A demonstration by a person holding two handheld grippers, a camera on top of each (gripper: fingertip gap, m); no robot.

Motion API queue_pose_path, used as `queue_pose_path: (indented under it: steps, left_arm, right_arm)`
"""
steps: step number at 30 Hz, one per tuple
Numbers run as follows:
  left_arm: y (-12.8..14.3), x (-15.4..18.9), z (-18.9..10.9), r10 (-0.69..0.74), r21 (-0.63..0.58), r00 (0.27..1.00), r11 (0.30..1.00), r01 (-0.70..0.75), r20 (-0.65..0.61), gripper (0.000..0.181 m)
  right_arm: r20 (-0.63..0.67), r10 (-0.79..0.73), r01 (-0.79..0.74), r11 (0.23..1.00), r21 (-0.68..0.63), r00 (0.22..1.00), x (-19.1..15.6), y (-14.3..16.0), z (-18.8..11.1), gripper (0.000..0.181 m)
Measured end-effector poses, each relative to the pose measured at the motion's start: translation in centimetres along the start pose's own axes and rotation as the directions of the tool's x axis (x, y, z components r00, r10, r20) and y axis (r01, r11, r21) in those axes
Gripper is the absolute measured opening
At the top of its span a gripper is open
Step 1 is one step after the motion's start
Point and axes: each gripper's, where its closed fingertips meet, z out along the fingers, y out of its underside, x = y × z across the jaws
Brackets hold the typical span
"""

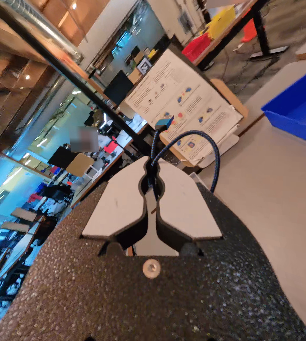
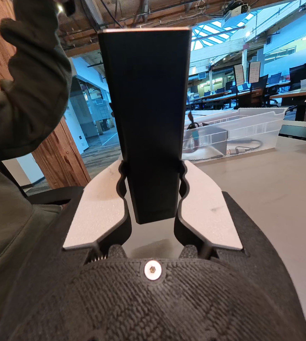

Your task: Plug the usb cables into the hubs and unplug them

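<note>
In the left wrist view my left gripper [image 1: 153, 166] is shut on a dark blue braided USB cable [image 1: 216, 158]. The cable loops out past the fingertips, and its blue plug [image 1: 164, 123] sticks up in the air above them. In the right wrist view my right gripper [image 2: 152, 166] is shut on a long black slab-shaped hub [image 2: 146, 103], held upright above the grey table [image 2: 259, 184]. The hub's ports do not show from this side. The two grippers do not show in each other's views.
A blue bin [image 1: 298, 107] stands on the table at the right, and a printed instruction sheet [image 1: 181, 110] stands behind. A clear plastic bin [image 2: 237, 132] with cables and adapters sits behind the hub. A person's dark sleeve [image 2: 24, 88] fills the left. The left gripper's tips are roughly 45 centimetres from the right gripper's.
</note>
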Motion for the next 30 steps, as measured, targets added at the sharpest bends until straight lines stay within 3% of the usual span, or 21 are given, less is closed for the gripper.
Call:
queue_pose_path:
  steps: [4, 7, 12, 15, 18, 21, 25, 30]
  left_arm:
    - [0.3, 3.9, 0.3, 0.074, -0.028, 0.994, 0.997, -0.076, -0.085, 0.001]
    - [1.6, 8.6, 1.1, 0.022, -0.002, 0.981, 1.0, -0.022, -0.195, 0.001]
    - [7.1, 17.7, 3.2, -0.058, -0.063, 0.926, 0.997, 0.037, -0.374, 0.001]
    - [9.2, 19.2, 4.2, -0.097, -0.084, 0.919, 0.994, 0.07, -0.381, 0.001]
    - [6.5, 14.0, 3.9, -0.084, -0.031, 0.956, 0.996, 0.078, -0.281, 0.001]
    - [0.7, 4.7, 2.0, 0.005, 0.044, 0.998, 0.999, -0.002, -0.067, 0.001]
    - [-7.5, -6.6, -1.1, 0.116, 0.054, 0.976, 0.99, -0.128, 0.184, 0.001]
    - [-14.9, -13.2, -3.0, 0.124, 0.068, 0.953, 0.987, -0.148, 0.278, 0.001]
  right_arm:
    - [0.001, -0.003, 0.003, 1.0, 0.006, 1.0, -0.1, -0.1, -0.1, 0.057]
    - [0.003, -0.009, 0.009, 1.0, 0.01, 1.0, -0.1, -0.1, -0.1, 0.056]
    - [0.006, 0.001, -0.001, 1.0, 0.025, 1.0, -0.1, -0.3, -0.3, 0.056]
    - [0.008, -0.008, 0.008, 1.0, 0.025, 1.0, -0.2, -0.3, -0.3, 0.056]
    - [0.009, -0.01, 0.01, 1.0, 0.023, 1.0, -0.2, -0.3, -0.2, 0.057]
    - [0.012, -0.004, 0.004, 1.0, 0.022, 1.0, -0.2, -0.3, -0.2, 0.057]
    - [0.016, -0.011, 0.011, 1.0, 0.011, 1.0, -0.3, -0.2, -0.1, 0.057]
    - [0.019, -0.013, 0.012, 1.0, 0.009, 1.0, -0.4, -0.1, -0.1, 0.056]
